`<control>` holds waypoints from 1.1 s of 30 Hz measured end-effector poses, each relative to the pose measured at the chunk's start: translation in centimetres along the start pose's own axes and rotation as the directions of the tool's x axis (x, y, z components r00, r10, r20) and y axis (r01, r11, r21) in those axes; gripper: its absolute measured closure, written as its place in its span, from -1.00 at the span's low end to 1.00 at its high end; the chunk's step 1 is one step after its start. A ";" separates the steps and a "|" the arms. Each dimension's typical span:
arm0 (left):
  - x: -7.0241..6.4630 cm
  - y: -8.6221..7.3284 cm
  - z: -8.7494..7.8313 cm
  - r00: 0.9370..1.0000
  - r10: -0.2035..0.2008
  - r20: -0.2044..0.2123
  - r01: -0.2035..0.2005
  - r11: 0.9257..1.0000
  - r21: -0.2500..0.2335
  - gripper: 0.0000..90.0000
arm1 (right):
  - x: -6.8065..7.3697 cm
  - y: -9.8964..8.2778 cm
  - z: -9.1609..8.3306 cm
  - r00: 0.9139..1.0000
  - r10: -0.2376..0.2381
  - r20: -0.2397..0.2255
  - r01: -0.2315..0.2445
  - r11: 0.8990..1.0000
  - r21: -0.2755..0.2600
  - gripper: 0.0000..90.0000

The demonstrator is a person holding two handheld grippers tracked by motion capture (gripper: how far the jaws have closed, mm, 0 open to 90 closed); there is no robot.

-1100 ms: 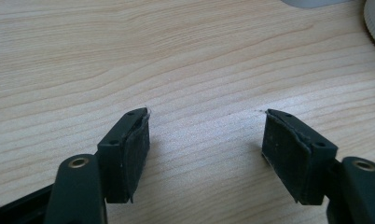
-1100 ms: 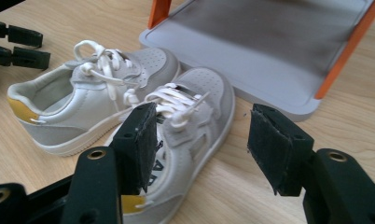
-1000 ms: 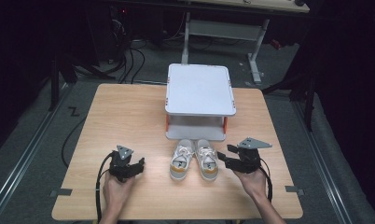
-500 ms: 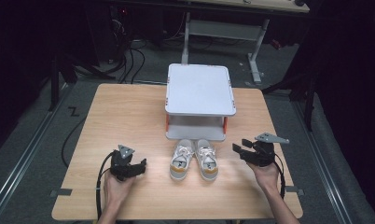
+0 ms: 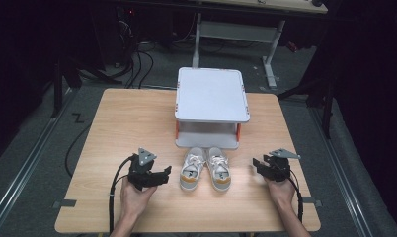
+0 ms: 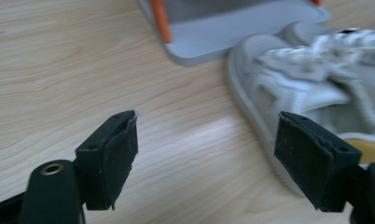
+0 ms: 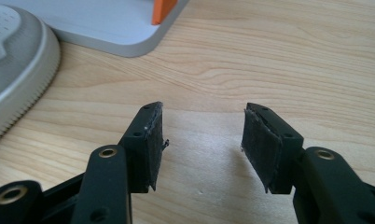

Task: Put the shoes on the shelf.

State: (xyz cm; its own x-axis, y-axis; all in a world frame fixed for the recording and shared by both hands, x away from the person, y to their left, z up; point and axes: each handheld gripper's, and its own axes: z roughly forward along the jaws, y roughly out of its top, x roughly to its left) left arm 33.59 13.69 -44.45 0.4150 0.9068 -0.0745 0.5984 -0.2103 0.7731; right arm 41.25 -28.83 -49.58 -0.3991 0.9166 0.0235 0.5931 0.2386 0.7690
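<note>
A pair of white and grey shoes (image 5: 206, 169) with tan heels stands on the wooden table (image 5: 127, 123), toes toward a grey two-tier rack (image 5: 211, 96) with orange posts. My left gripper (image 5: 165, 174) is left of the shoes, open and pointing at them; its jaws have just been opening, with nothing between them. In the left gripper view its jaws (image 6: 206, 163) frame bare wood, the left shoe (image 6: 316, 84) just beyond the right jaw. My right gripper (image 5: 257, 165) is right of the shoes, open and empty; its jaws have just been closing a little. The right gripper view has its jaws (image 7: 199, 144) over wood, with a shoe sole (image 7: 17, 79) at far left.
The rack's lower shelf (image 6: 232, 28) lies right behind the shoes' toes, an orange post (image 7: 164, 9) at its corner. A cable trails from each gripper toward the near table edge. Dark floor, table legs and cables surround the table.
The left gripper rose a little and shifted right toward the shoes, its jaws wider. The right gripper drew away from the shoes to the right and sank lower.
</note>
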 end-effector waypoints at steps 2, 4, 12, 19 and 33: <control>-1.0 0.4 -0.2 1.000 0.005 0.031 -0.005 1.000 -0.001 -0.47 | 0.0 -0.1 0.2 1.000 -0.009 0.013 0.009 1.000 0.002 0.06; -1.9 0.8 -0.3 0.998 0.006 0.058 -0.006 1.000 0.005 -0.44 | -0.1 -0.2 0.3 1.000 -0.018 0.023 0.017 1.000 0.010 0.07; -5.1 2.0 -0.5 0.991 -0.004 0.137 0.000 1.000 0.023 -0.40 | -0.1 -0.1 0.5 0.999 -0.025 0.042 0.024 0.999 0.033 0.08; -7.9 2.6 0.9 0.989 0.043 0.144 -0.056 0.995 0.085 -0.29 | 0.2 -0.1 0.6 0.997 -0.045 0.055 0.043 0.998 0.043 0.08; -9.5 3.6 4.1 0.990 0.000 0.141 -0.027 0.981 0.191 -0.16 | 0.2 -0.1 0.6 0.997 -0.047 0.064 0.045 0.998 0.040 0.09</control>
State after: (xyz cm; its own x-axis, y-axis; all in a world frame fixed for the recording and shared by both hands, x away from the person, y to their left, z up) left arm 34.56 2.83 -43.53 0.5071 0.8464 -0.1627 0.7067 -0.3003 0.6406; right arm 41.47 -28.49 -50.05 -0.3811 0.9230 -0.0536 0.6021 0.2917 0.7432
